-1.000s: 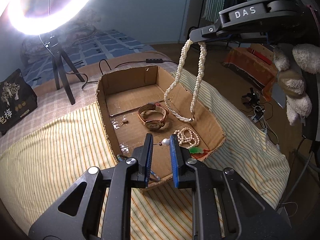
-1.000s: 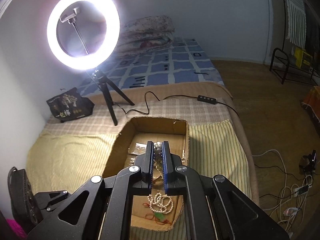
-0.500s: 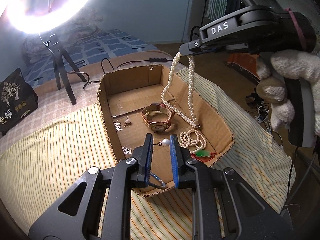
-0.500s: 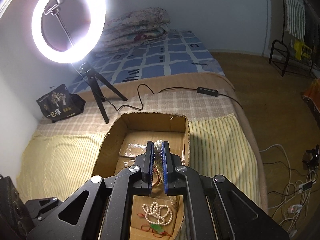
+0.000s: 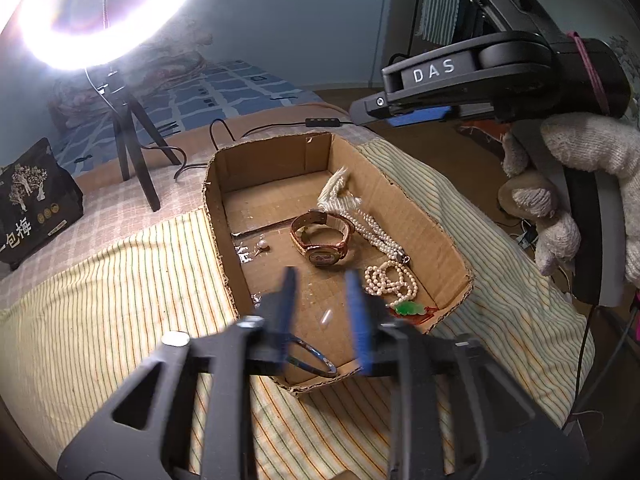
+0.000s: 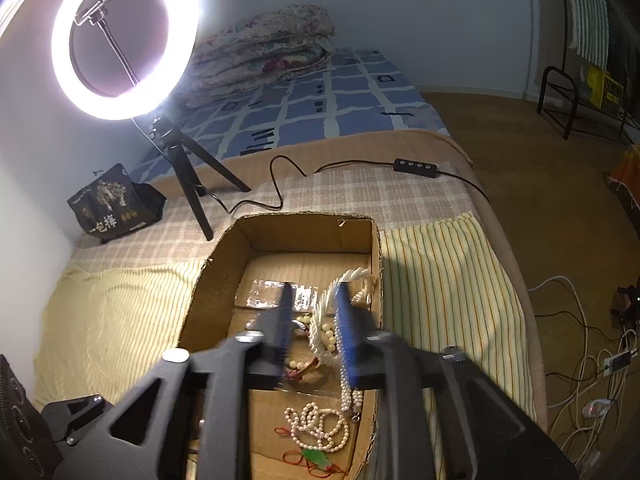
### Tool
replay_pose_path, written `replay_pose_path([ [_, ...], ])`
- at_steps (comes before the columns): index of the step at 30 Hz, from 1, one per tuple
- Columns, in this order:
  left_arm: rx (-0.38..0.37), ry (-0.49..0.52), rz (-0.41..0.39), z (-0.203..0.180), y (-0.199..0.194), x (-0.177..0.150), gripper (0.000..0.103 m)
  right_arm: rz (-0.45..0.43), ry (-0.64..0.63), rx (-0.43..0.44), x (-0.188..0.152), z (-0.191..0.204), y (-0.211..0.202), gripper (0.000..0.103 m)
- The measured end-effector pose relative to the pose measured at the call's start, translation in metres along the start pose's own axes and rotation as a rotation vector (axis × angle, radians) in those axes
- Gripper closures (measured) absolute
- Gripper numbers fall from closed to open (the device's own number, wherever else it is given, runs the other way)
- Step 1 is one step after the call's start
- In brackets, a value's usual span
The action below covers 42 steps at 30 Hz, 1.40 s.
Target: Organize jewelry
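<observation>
My left gripper point(image 5: 320, 300) has just been opening; its jaws stand apart over the box point(image 5: 408, 196), a small pale blur point(image 5: 326, 316) between them, unheld. My right gripper point(image 6: 312, 320) has likewise just opened; the twisted pearl rope point(image 6: 320, 320) lies loose between its jaws. Beyond: bangle point(image 5: 312, 356), bead string point(image 5: 390, 280), watch point(image 5: 322, 236), earring point(image 5: 263, 245).

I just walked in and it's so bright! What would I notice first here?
First, the glowing white ring light on its black tripod, standing behind the brown cardboard box on the bed. In the box lie a twisted white pearl necklace, a tan leather-strap watch, and a coiled pearl string with a green pendant at the near end.
</observation>
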<state>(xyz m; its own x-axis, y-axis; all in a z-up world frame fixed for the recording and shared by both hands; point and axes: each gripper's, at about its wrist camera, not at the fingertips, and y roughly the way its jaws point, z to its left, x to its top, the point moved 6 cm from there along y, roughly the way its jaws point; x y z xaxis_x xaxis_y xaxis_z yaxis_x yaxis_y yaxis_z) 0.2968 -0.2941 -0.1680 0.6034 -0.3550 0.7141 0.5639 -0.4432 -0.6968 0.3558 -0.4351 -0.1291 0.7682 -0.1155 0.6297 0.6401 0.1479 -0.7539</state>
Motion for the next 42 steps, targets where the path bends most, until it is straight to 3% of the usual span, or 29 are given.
replay_pose_path([
  [1, 0.001, -0.001, -0.010, 0.000, -0.002, 0.001, 0.054, -0.007, -0.002, -0.004, 0.000, 0.001, -0.002, 0.057],
  [6, 0.006, 0.008, -0.026, -0.002, -0.010, 0.002, 0.052, -0.017, 0.010, -0.018, 0.002, 0.000, -0.006, 0.035],
  [8, 0.008, 0.012, -0.028, -0.002, -0.012, 0.002, 0.047, -0.025, 0.017, -0.030, 0.003, 0.000, -0.008, 0.032],
  [11, 0.015, 0.011, -0.043, -0.002, -0.018, 0.003, 0.038, -0.025, 0.025, -0.039, 0.003, 0.000, -0.010, 0.031],
  [22, 0.033, 0.019, -0.090, -0.006, -0.048, 0.010, 0.037, -0.043, 0.012, -0.058, 0.004, 0.009, -0.033, 0.027],
  [42, 0.036, 0.024, -0.215, -0.022, -0.133, 0.024, 0.036, -0.159, 0.016, -0.031, -0.004, 0.031, -0.117, 0.026],
])
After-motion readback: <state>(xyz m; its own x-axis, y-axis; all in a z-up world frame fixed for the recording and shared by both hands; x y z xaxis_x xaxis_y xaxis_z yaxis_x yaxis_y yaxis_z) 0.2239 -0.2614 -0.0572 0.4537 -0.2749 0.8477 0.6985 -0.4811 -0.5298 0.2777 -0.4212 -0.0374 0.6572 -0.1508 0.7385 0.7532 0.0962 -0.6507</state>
